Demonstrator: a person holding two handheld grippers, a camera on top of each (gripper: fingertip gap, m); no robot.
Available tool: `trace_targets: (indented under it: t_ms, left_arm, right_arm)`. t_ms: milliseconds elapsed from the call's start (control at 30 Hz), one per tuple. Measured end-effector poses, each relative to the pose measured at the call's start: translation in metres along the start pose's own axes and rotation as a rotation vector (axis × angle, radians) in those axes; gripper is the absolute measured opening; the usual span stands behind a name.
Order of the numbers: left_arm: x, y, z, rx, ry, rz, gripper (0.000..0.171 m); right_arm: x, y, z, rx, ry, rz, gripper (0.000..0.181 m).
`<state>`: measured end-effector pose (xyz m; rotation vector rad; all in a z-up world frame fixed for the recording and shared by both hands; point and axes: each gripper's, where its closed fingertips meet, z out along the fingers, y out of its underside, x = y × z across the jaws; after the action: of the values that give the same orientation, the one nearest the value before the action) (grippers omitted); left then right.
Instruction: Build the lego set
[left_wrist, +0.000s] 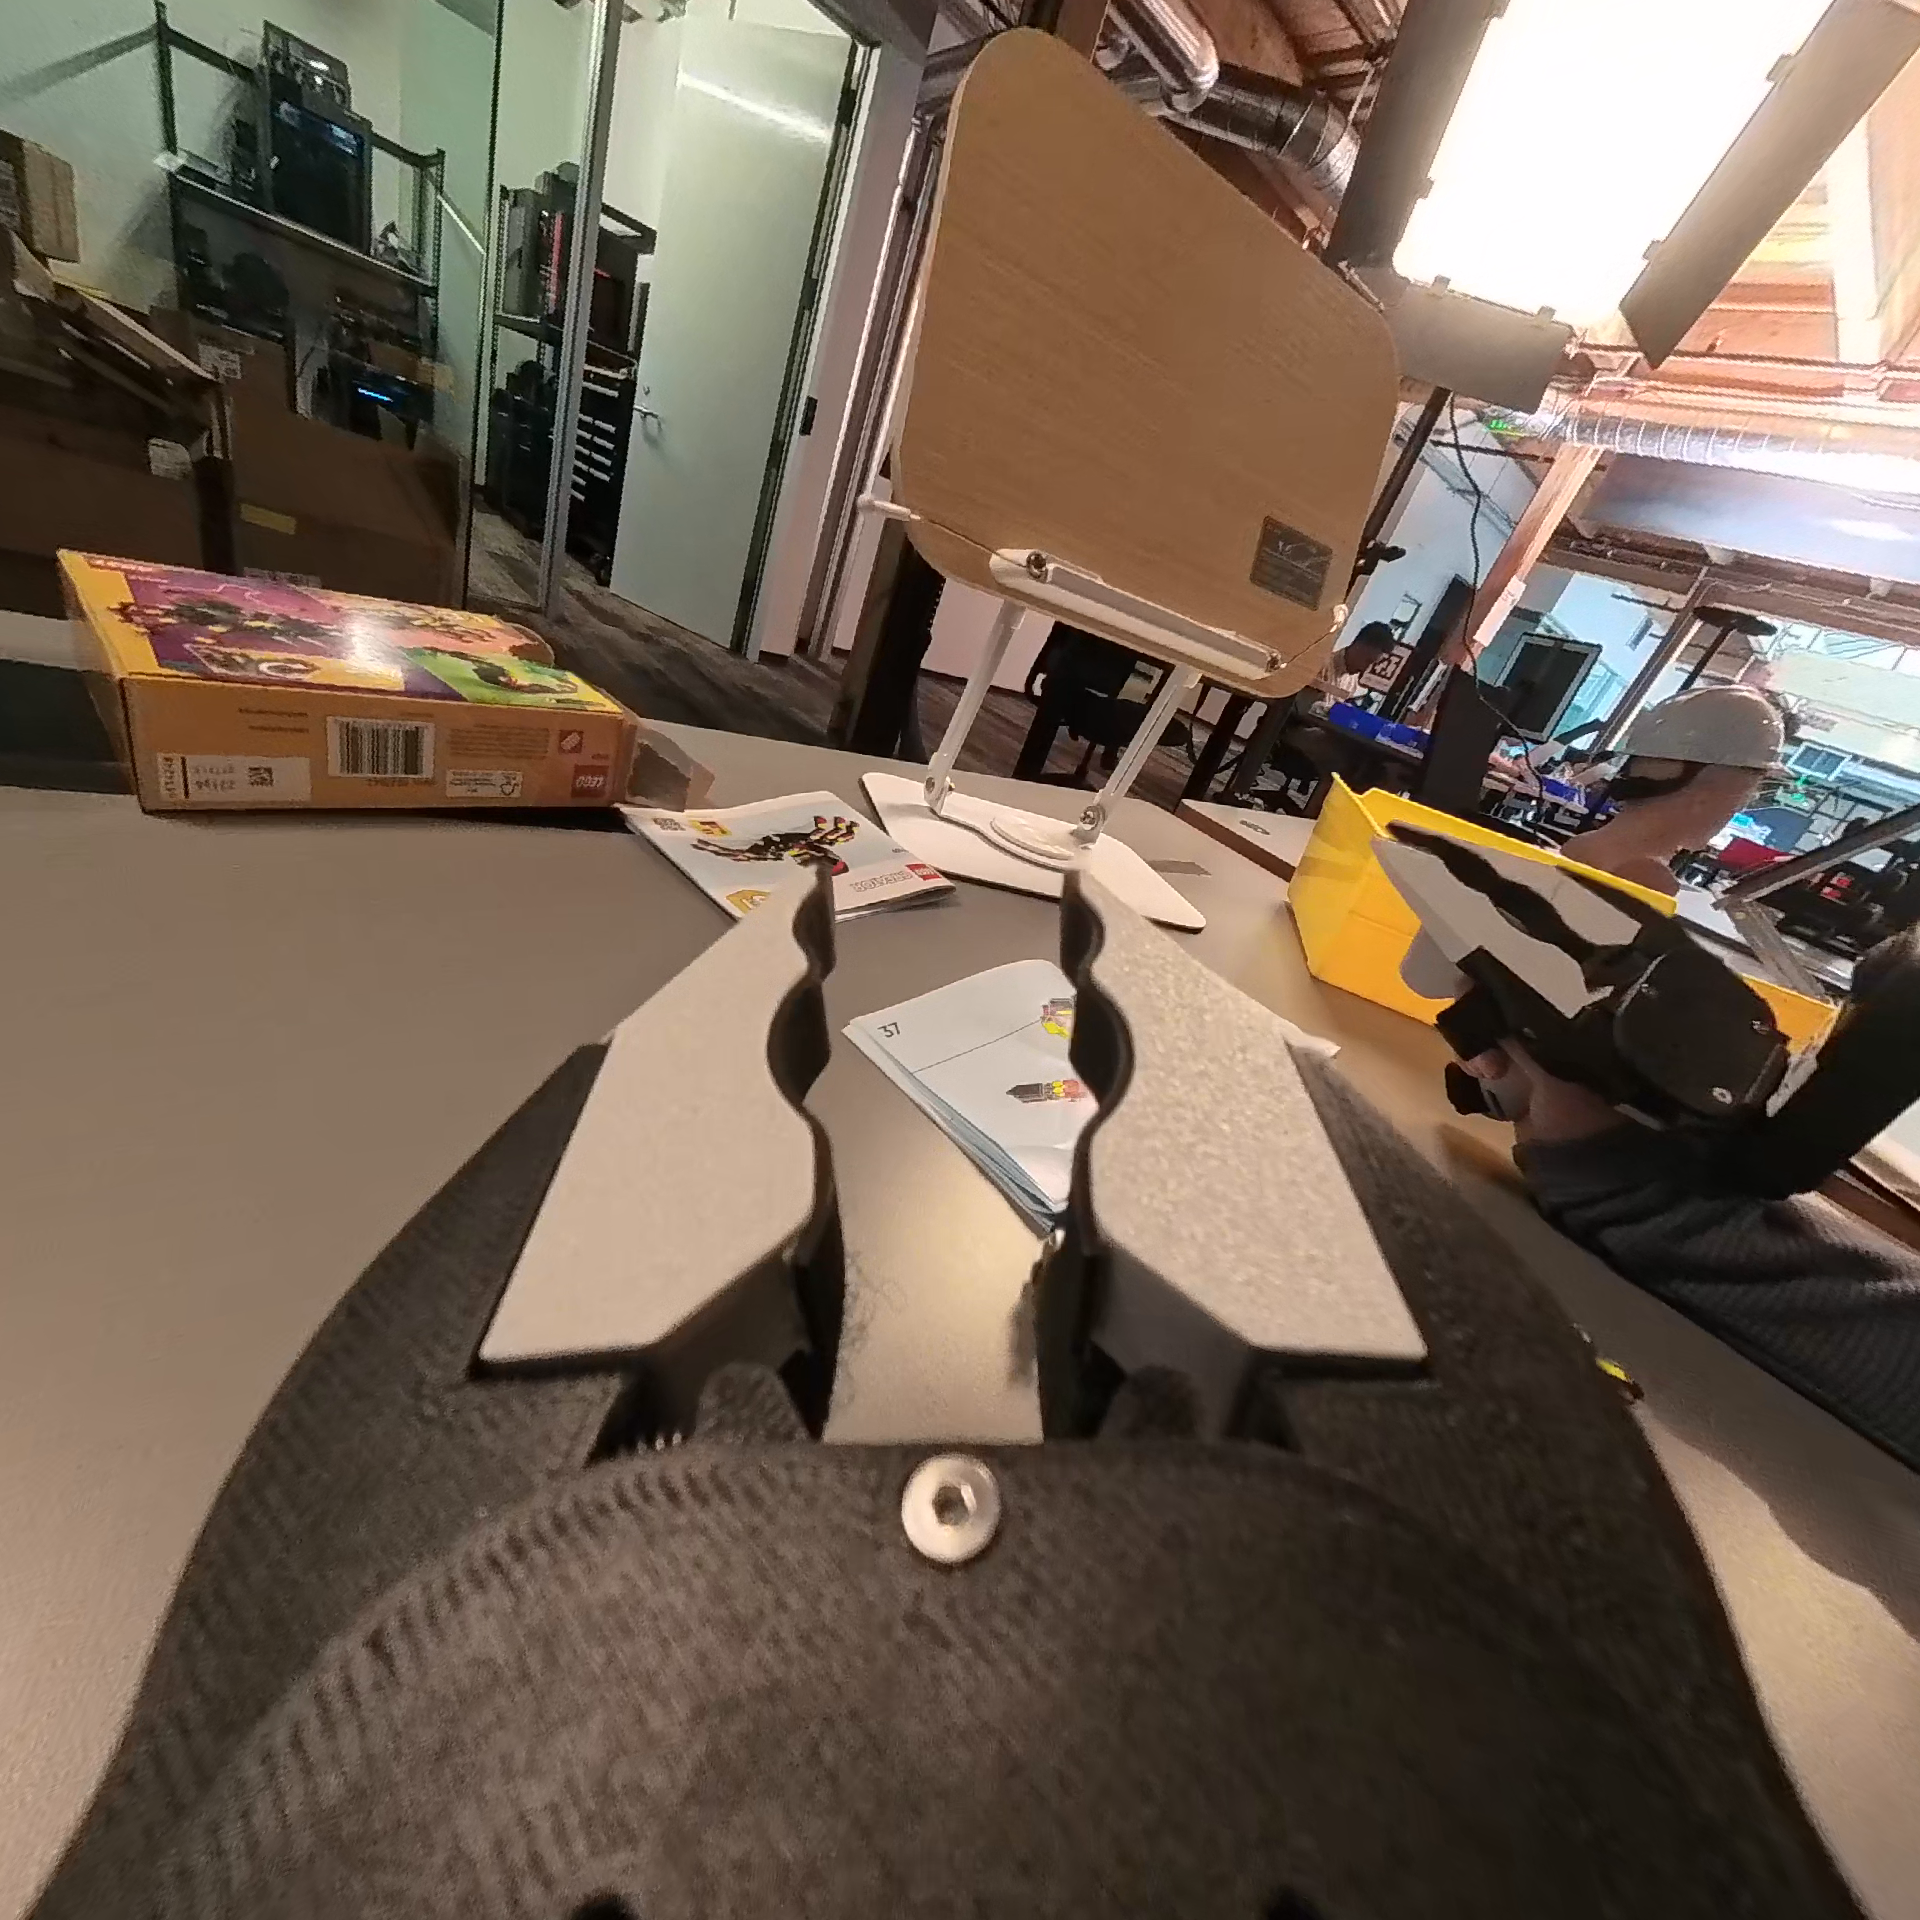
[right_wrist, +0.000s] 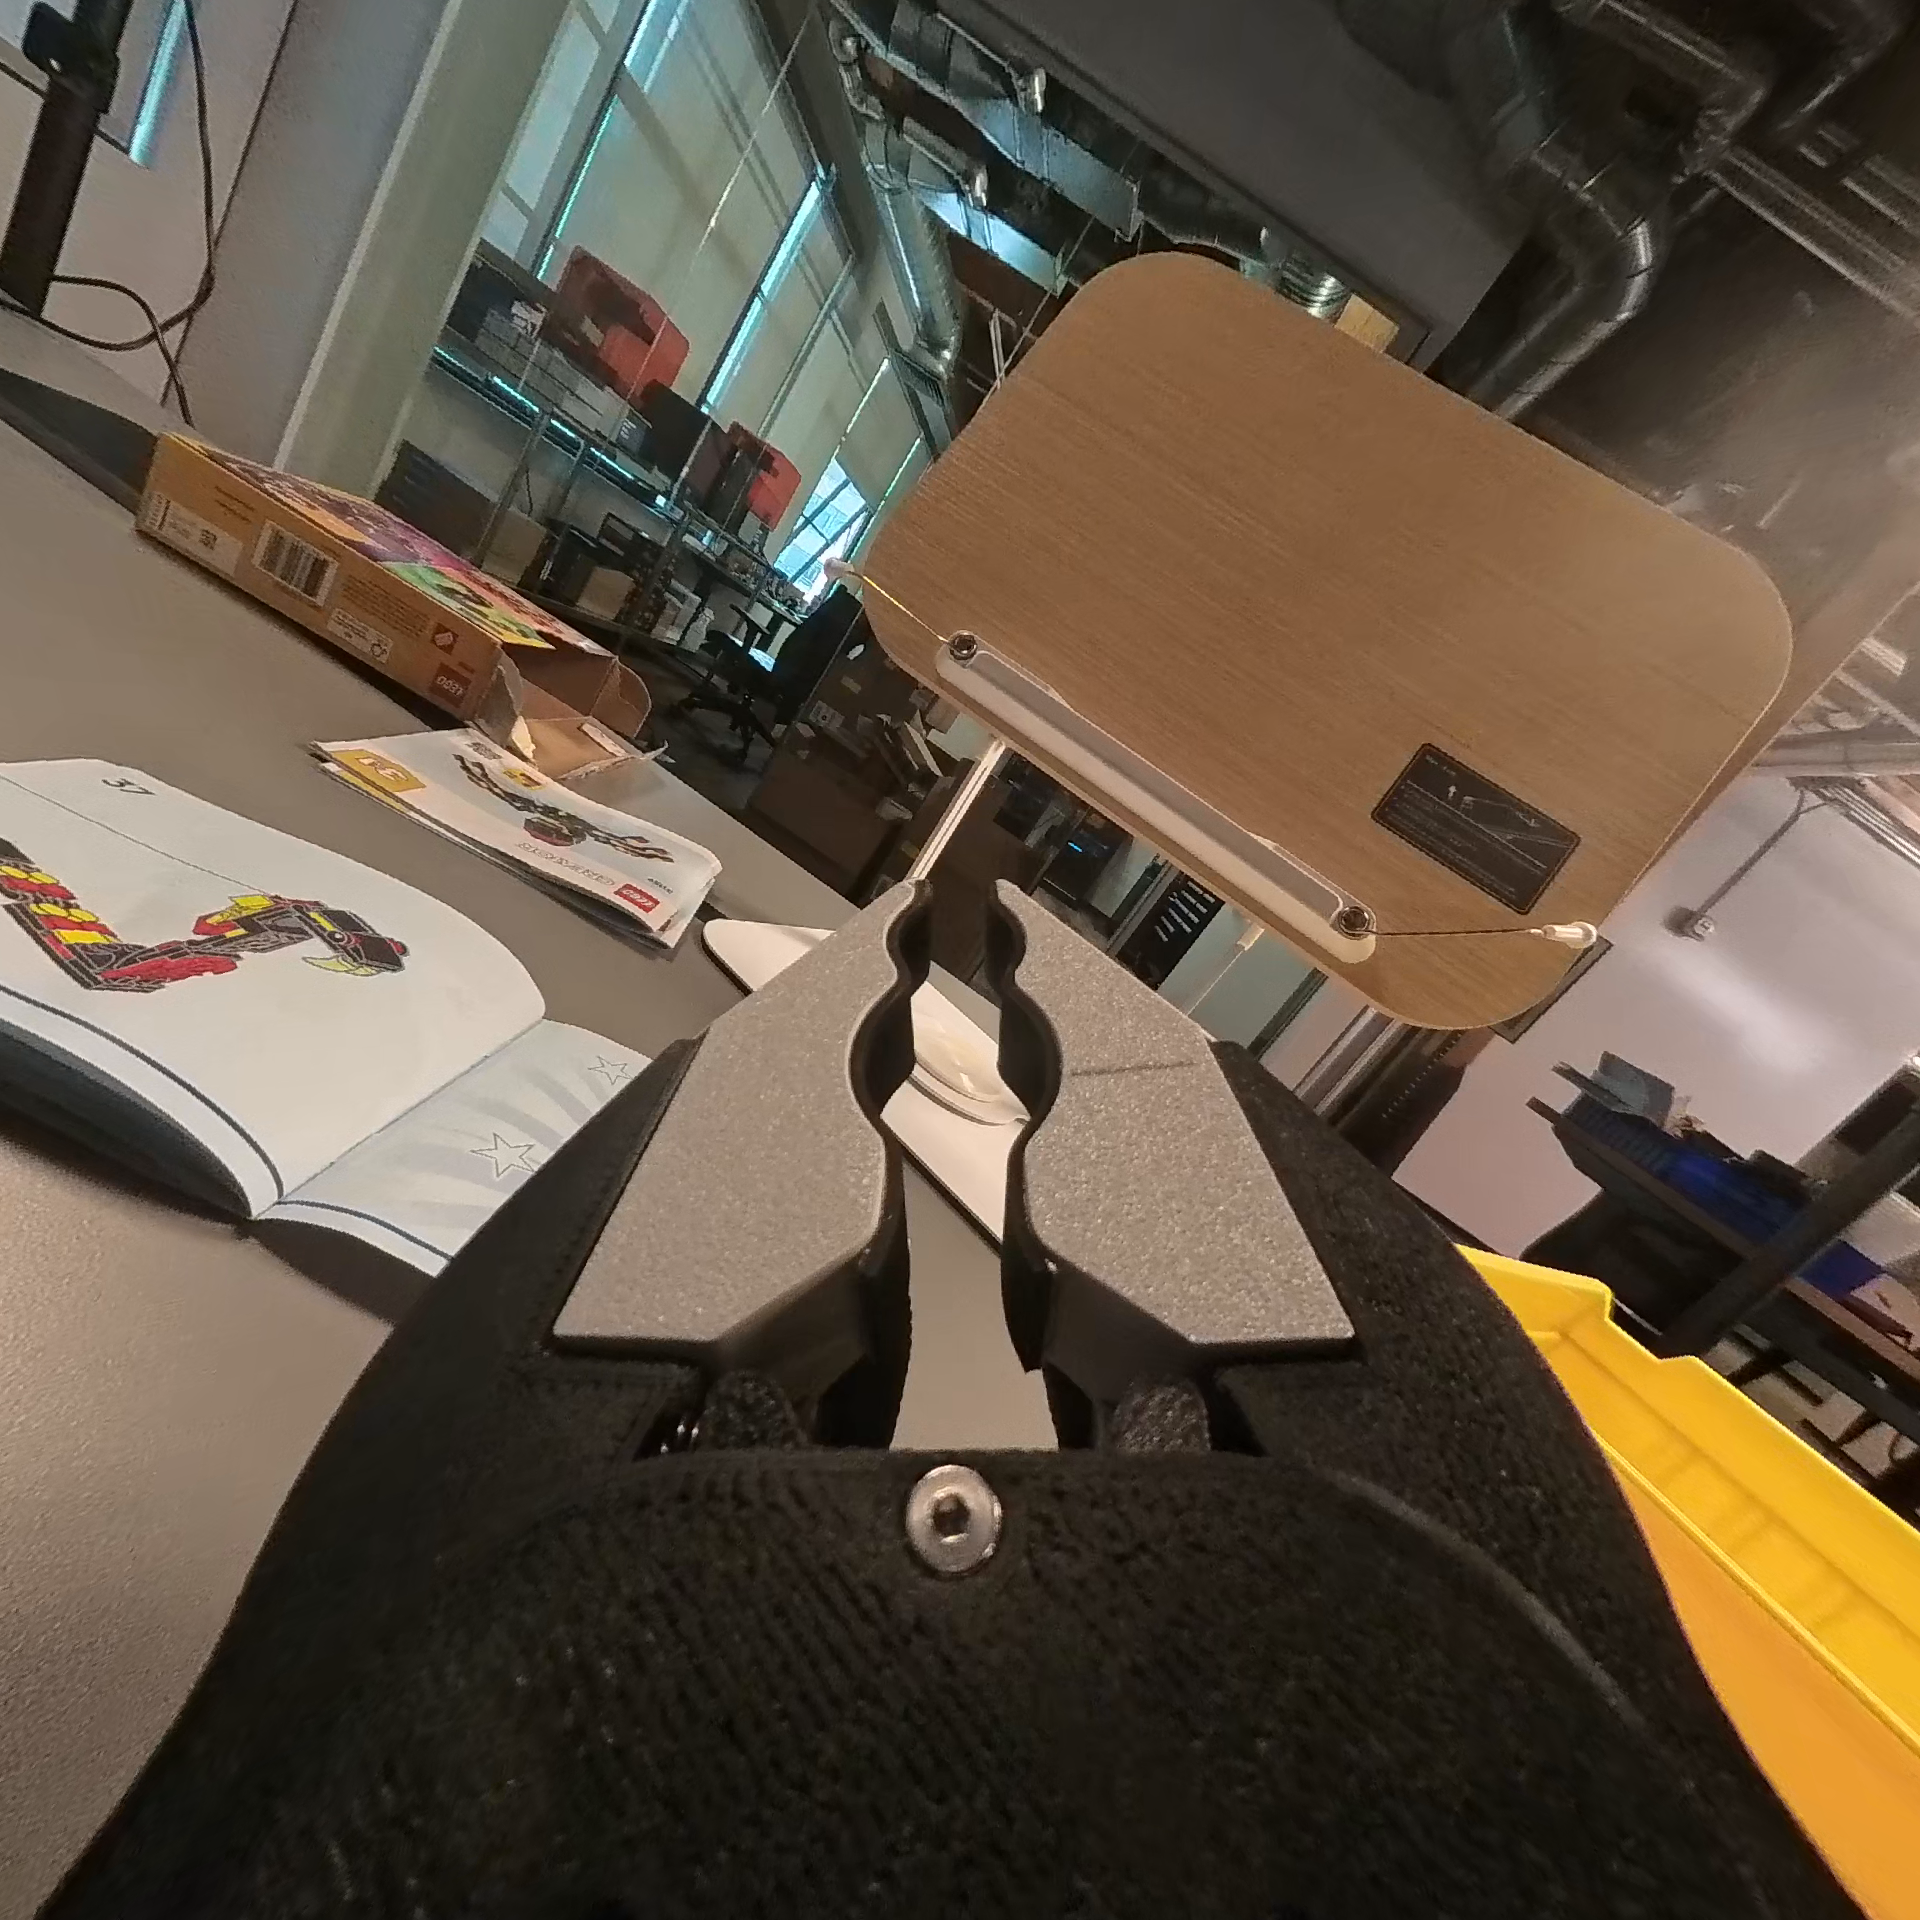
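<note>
My left gripper (left_wrist: 945, 883) is open and empty, held just above the grey table (left_wrist: 312, 1039). An open instruction booklet (left_wrist: 966, 1081) lies flat beyond its fingers; it also shows in the right wrist view (right_wrist: 260, 997) at the left. My right gripper (right_wrist: 961, 894) is open and empty, pointing toward the base of a wooden book stand (right_wrist: 1320, 644). The right gripper also shows in the left wrist view (left_wrist: 1507, 914), held by a hand beside a yellow bin (left_wrist: 1340, 904). No loose bricks show.
A lego box (left_wrist: 343, 707) lies opened at the far left, also in the right wrist view (right_wrist: 343, 592). A second closed booklet (left_wrist: 800, 852) lies in front of it. The book stand (left_wrist: 1143, 416) stands empty mid-table. The yellow bin (right_wrist: 1714, 1507) is at my right. Left tips to right tips: about 25 cm.
</note>
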<state>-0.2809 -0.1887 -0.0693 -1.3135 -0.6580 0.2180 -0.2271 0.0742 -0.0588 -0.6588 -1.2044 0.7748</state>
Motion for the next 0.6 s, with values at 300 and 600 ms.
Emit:
trace_targets:
  t_ms: [300, 600]
  left_arm:
    - [0.027, 0.072, 0.001, -0.608, 0.166, 0.044, 0.038]
    - [0.031, 0.113, -0.012, -0.858, 0.154, 0.242, 0.026]
  right_arm:
    - [-0.001, 0.002, 0.001, -0.009, -0.015, 0.038, 0.007]
    - [0.002, 0.006, 0.002, -0.02, -0.007, 0.076, 0.007]
